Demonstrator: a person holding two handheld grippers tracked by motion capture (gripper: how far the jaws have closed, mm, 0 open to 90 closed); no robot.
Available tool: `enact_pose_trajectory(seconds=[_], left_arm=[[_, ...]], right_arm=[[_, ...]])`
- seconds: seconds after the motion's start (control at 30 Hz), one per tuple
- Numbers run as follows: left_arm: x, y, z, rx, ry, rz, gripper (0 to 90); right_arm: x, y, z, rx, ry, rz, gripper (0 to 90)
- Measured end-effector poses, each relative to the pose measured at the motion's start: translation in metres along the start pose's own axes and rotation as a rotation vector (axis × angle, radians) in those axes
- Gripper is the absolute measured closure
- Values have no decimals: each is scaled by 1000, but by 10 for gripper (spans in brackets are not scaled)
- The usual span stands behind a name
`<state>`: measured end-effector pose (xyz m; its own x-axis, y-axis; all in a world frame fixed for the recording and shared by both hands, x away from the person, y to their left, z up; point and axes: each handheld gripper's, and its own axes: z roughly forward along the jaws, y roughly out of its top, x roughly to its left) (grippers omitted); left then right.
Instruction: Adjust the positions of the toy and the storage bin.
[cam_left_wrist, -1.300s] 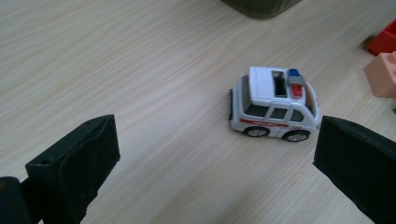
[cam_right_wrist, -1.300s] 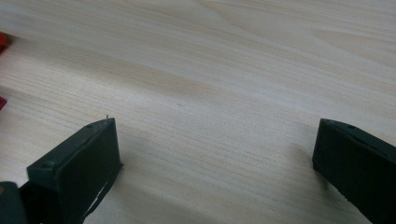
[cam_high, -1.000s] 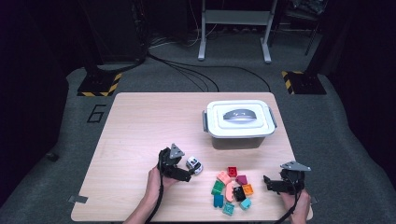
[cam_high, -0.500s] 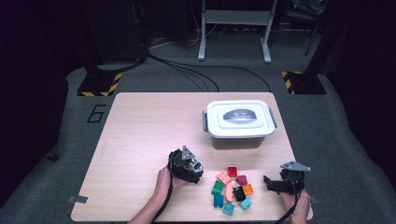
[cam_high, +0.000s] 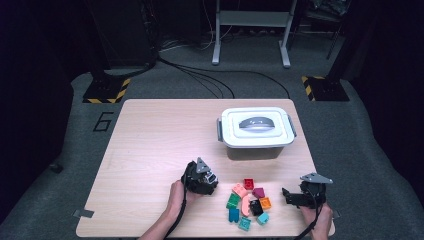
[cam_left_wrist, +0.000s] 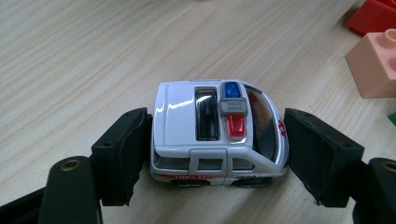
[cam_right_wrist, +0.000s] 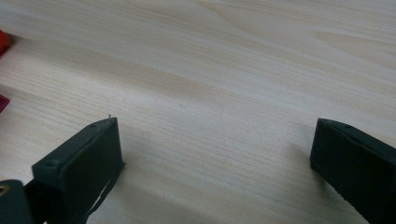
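Observation:
A small white toy car (cam_left_wrist: 217, 135) with a blue and red roof light stands on the wooden table (cam_high: 150, 140). My left gripper (cam_left_wrist: 217, 144) straddles it lengthwise. Its jaws have just been closing, and both pads (cam_left_wrist: 122, 154) now rest against the car's two ends. From above, the left gripper (cam_high: 206, 181) covers most of the car, left of a pile of coloured bricks (cam_high: 247, 202). My right gripper (cam_high: 287, 196) lies near the table's front right corner, right of the pile. It stands open (cam_right_wrist: 215, 154) over bare wood.
A white lidded box (cam_high: 256, 127) with grey latches stands at the back right of the table. In the left gripper view, a peach brick (cam_left_wrist: 376, 65) and a red brick (cam_left_wrist: 373, 16) lie just beyond the car. Bare wood spreads over the table's left half.
The left gripper has moved right and down over the toy car, which stood uncovered beside it a second ago. The right gripper has stayed put.

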<state>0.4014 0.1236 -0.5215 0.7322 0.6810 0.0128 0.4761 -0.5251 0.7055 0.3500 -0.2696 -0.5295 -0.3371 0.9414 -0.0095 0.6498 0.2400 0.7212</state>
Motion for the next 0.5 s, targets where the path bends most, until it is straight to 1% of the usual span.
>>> enact_pose_trajectory(seconds=[0.07,0.1,0.13,0.2,0.23,0.3,0.33,0.4,0.47,0.5], left_arm=[[0,0,0,0,1,0,253],[0,1,-1,11,9,11,253],[-1,0,0,-8,14,9,256],[0,0,-1,0,13,22,257],[0,0,-1,1,18,21,257],[0,1,-2,2,4,18,258],[1,1,-3,-11,7,16,258],[1,1,-4,-21,9,10,258],[2,1,-7,-15,2,11,258],[2,1,-8,-18,5,11,258]], right_arm=[[0,0,0,0,0,0,13],[0,0,0,0,0,0,13],[0,0,0,0,0,0,13],[0,0,0,0,-1,0,13],[0,0,0,0,-1,0,14],[0,0,0,0,1,0,15],[0,0,0,-1,1,0,15],[0,0,0,-1,1,-1,15],[0,0,0,-1,0,0,15],[0,0,0,-1,1,0,15]])
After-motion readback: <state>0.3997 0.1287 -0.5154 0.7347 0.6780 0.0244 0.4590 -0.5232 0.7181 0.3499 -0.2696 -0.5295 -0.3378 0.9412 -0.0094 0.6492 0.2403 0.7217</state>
